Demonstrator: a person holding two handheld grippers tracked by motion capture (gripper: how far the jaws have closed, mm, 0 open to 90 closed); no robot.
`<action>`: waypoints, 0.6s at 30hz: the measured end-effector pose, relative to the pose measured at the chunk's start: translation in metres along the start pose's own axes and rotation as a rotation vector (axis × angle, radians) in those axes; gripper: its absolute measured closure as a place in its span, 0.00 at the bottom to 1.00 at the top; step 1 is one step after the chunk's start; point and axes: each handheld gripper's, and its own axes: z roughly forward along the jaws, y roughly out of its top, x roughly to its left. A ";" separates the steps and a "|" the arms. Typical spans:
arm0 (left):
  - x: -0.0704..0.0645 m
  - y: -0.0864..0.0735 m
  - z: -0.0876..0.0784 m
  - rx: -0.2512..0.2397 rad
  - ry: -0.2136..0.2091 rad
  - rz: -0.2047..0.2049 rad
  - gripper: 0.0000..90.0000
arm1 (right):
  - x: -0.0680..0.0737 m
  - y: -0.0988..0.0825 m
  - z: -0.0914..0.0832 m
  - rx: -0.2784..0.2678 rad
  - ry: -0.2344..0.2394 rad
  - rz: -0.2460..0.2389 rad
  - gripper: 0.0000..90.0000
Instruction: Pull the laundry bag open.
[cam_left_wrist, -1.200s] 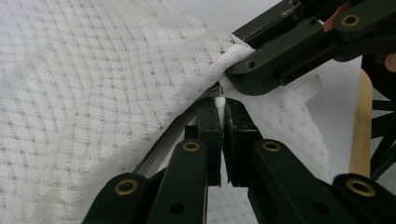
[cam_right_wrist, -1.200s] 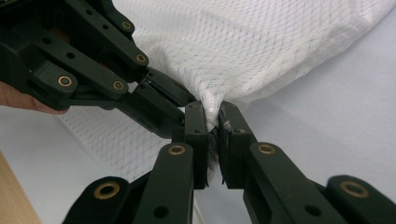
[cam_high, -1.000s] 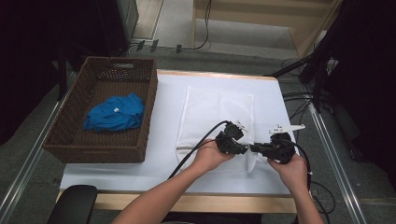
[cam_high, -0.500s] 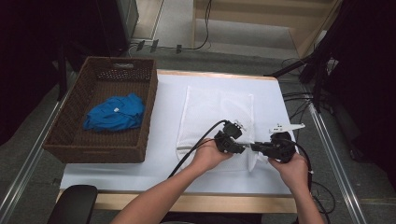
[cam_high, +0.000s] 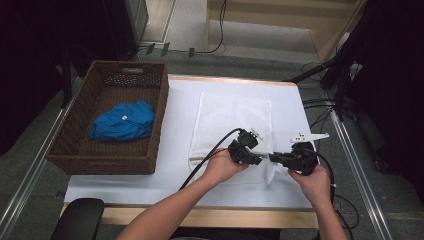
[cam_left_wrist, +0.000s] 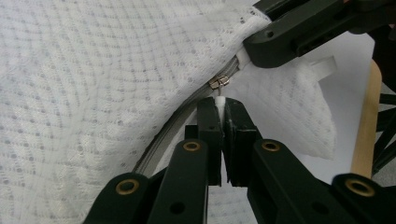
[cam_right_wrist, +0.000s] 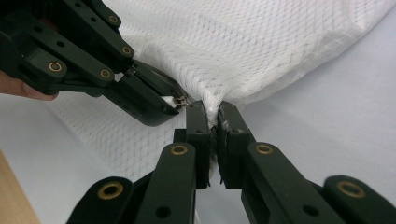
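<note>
A white mesh zip bag (cam_high: 230, 117) lies flat on the white table, and both grippers meet at its near right corner. My left gripper (cam_left_wrist: 222, 106) is shut on the white pull tab (cam_left_wrist: 220, 100) just below the metal zipper slider (cam_left_wrist: 218, 83). My right gripper (cam_right_wrist: 211, 113) is shut on the bag's fabric edge (cam_right_wrist: 212, 100) right next to the zipper's end. In the high view the left gripper (cam_high: 259, 161) and the right gripper (cam_high: 273, 158) point at each other, tips almost touching. The bag's corner is lifted a little off the table between them.
A dark wicker basket (cam_high: 107, 67) stands on the table's left side with a blue cloth (cam_high: 122, 121) inside. The table's wooden front edge (cam_high: 210, 215) runs below the hands. Cables (cam_high: 320, 107) lie off the right side.
</note>
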 end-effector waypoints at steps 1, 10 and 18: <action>0.001 0.000 0.000 0.007 -0.004 0.004 0.98 | 0.000 0.000 0.001 0.004 -0.006 -0.004 0.96; 0.008 -0.012 -0.008 0.002 -0.022 -0.013 0.98 | -0.006 -0.005 -0.002 0.013 -0.012 0.022 0.96; 0.008 -0.013 -0.009 0.009 -0.011 -0.002 0.98 | -0.003 -0.004 -0.001 0.012 -0.014 0.012 0.96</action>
